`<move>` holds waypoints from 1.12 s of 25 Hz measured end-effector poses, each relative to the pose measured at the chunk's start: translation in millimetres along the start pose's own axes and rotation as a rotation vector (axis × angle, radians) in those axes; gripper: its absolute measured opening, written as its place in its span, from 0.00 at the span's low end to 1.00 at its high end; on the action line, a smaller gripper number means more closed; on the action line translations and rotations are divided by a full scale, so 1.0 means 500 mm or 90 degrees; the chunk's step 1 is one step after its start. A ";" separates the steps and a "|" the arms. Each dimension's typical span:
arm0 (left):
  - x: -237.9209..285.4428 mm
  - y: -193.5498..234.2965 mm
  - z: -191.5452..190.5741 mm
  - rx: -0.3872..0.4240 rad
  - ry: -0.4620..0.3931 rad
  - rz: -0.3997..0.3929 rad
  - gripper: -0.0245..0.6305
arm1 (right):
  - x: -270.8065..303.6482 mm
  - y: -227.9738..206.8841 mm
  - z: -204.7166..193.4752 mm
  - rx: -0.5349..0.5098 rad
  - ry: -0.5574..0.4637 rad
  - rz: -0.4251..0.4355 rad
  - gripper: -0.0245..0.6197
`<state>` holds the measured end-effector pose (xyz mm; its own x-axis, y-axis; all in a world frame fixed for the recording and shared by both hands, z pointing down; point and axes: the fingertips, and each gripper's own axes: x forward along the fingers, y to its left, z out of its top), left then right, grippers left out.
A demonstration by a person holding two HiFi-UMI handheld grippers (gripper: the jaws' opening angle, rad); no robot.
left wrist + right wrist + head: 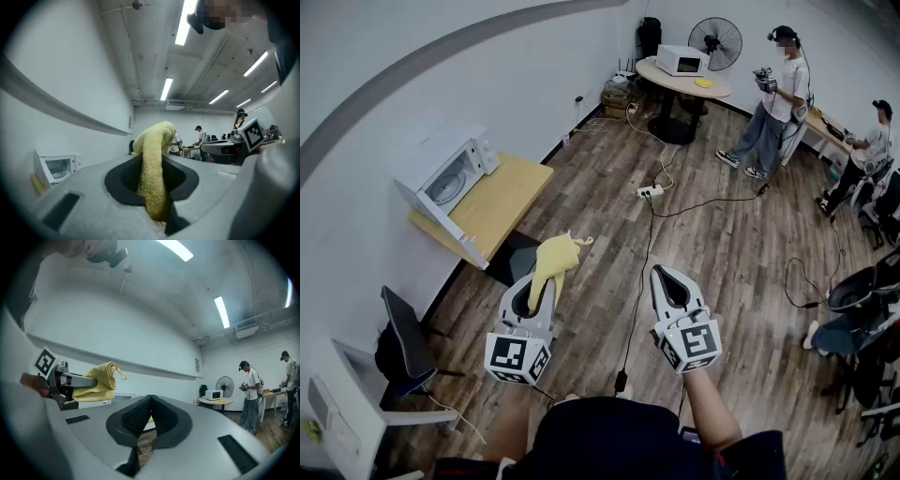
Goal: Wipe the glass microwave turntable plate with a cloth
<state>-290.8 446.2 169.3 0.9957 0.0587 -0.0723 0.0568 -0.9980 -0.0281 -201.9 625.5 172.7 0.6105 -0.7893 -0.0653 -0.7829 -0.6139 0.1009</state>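
Head view: you hold both grippers level over the wooden floor (722, 234), side by side and apart. Your left gripper (540, 286) has its jaws clenched on the yellow cloth (555, 261), which bunches up past the tips and flops over them. Your right gripper (667, 274) is pinched together with nothing in it. The glass turntable plate (444, 187) lies inside the white microwave (441, 164), whose door stands open. That microwave sits along the wall-side edge of the wooden table (506, 192), well apart from both grippers, ahead and to your left. A black chair (405, 339) stands near the table's near corner. Farther off, a second microwave (681, 59) rests on a round table (712, 89) beside a fan (715, 39), and a person (773, 103) stands near that table's right edge.

Left gripper view: the jaws are clamped on the cloth, which runs up between the dark pads and droops over in a thick fold. The open microwave shows small at the left, by the wall. Your right gripper's marker cube shows at the right.

Right gripper view: the two pads meet flat against each other, gripping nothing. Your left gripper appears at the left with the cloth folded over its tip.
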 end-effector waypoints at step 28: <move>0.038 -0.123 -0.062 0.014 0.039 0.061 0.14 | -0.064 -0.135 -0.076 0.040 0.017 0.042 0.05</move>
<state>-273.3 508.2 200.5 0.9991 -0.0388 -0.0150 -0.0395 -0.9981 -0.0466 -163.9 692.5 205.5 0.5591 -0.8284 -0.0344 -0.8274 -0.5601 0.0411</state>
